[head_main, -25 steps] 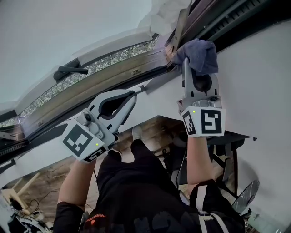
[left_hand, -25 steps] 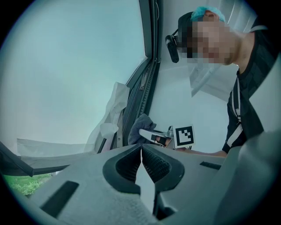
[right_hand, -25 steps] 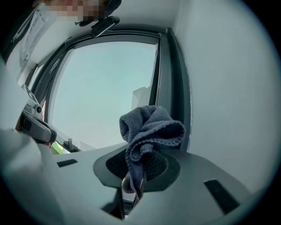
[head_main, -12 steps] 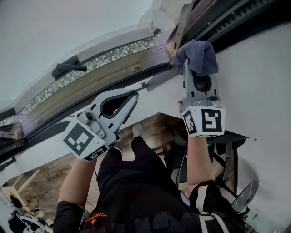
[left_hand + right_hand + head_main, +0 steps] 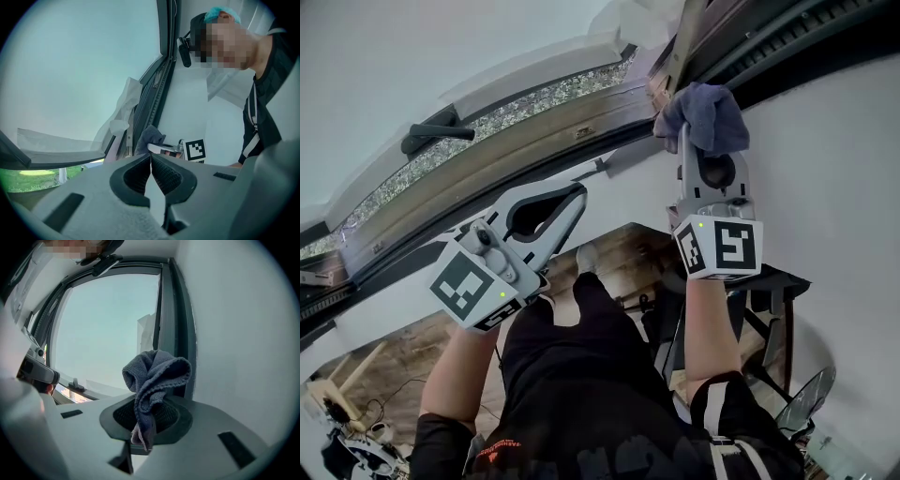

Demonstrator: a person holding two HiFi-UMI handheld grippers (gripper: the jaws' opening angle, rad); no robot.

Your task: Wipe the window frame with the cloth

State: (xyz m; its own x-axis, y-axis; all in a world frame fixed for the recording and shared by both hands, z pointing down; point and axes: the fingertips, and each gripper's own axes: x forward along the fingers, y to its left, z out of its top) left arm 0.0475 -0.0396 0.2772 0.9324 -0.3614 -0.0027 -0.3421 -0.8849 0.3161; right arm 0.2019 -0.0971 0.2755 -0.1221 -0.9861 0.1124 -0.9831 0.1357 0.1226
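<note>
Right gripper (image 5: 701,150) clamped on the bunched grey cloth (image 5: 707,111) at the window frame (image 5: 539,141) corner, left gripper (image 5: 567,202) closed and empty below it; best, I judge: grip firm, press cloth into the channel, draw steadily along it.

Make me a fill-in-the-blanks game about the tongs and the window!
1. The right tongs are shut on a grey ____.
2. The left tongs are shut and hold ____.
3. The black window handle is nearer the ____ tongs.
Missing words: cloth; nothing; left.
</note>
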